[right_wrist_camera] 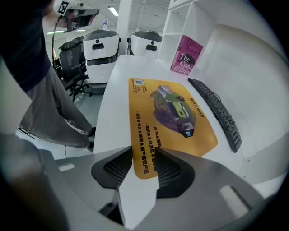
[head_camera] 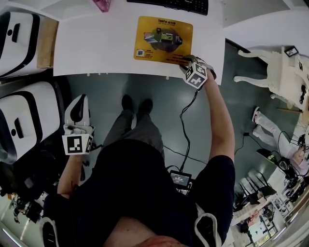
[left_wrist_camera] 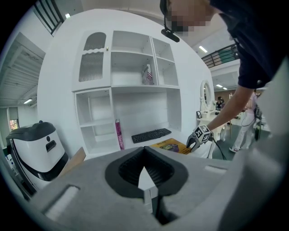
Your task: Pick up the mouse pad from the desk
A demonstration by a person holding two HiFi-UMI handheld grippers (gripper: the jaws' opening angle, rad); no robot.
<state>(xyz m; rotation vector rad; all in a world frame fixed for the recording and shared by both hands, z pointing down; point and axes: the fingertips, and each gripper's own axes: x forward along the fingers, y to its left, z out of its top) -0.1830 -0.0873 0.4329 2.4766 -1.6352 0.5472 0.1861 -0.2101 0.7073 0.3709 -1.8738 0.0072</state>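
The yellow mouse pad (head_camera: 163, 40) lies flat on the white desk (head_camera: 96, 43), its near right corner by the desk's front edge. My right gripper (head_camera: 186, 61) points steeply down at that corner. In the right gripper view the mouse pad (right_wrist_camera: 171, 117) runs away from the right gripper (right_wrist_camera: 143, 152), whose jaws stand apart either side of the pad's near corner, which still lies flat. My left gripper (head_camera: 80, 100) hangs low at the left, away from the desk. Seen in its own view, the left gripper (left_wrist_camera: 144, 150) has its tips together with nothing between them.
A black keyboard (head_camera: 178, 5) lies behind the pad, and a pink book (right_wrist_camera: 185, 56) stands at the back of the desk. White machines (head_camera: 19, 120) stand left of me, with a cardboard piece (head_camera: 47, 41) beside the desk. A white chair (head_camera: 275, 67) is at the right.
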